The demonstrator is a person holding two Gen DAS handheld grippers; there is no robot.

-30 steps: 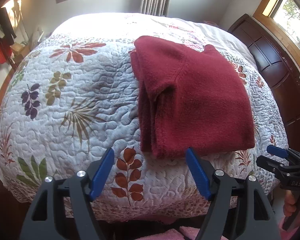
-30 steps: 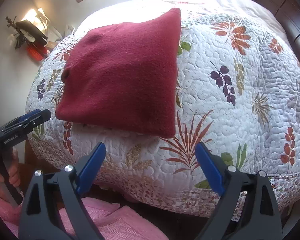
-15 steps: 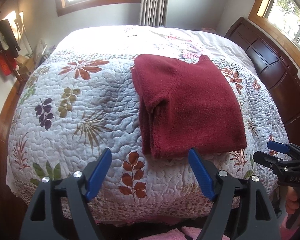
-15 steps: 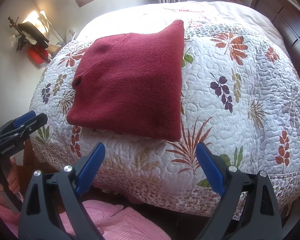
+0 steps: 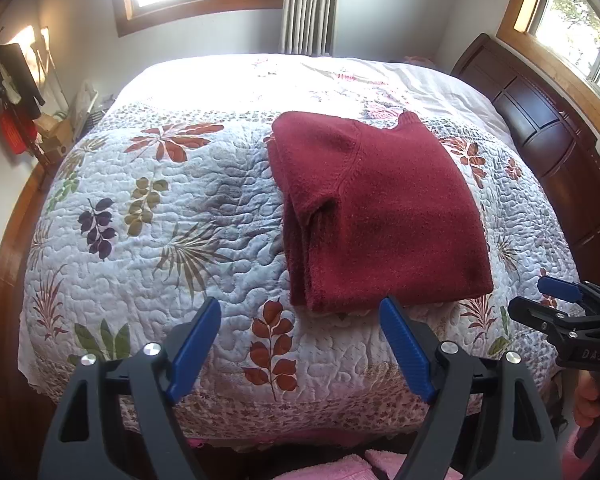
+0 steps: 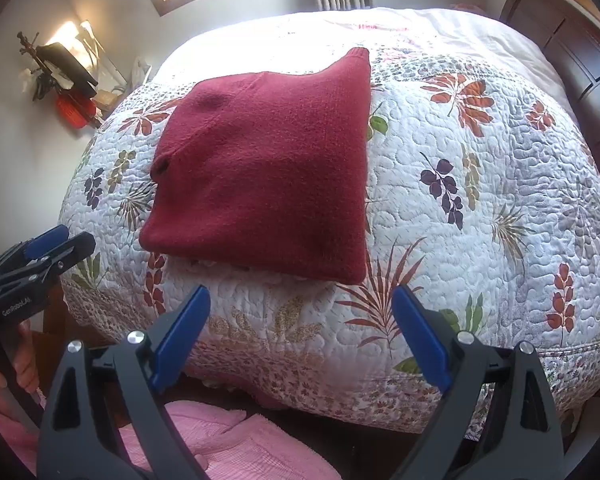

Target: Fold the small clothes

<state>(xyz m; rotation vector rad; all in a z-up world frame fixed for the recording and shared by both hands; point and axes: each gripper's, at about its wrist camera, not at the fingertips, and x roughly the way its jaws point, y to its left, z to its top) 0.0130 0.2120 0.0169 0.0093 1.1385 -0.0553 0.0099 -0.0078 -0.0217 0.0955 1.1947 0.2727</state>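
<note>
Fuzzy maroon sweater (image 5: 384, 216), folded square, on puckered floral quilt (image 5: 220, 216)

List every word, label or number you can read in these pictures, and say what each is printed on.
"DAS": white letters on the black body of the right gripper, seen at the right edge of the left wrist view; the word may be cut off.
"GenRobot.AI": small white print on the black body of the left gripper, seen in the right wrist view; this is my best reading.
Nothing readable on the red sweater, the quilt, or the wall items.
</note>
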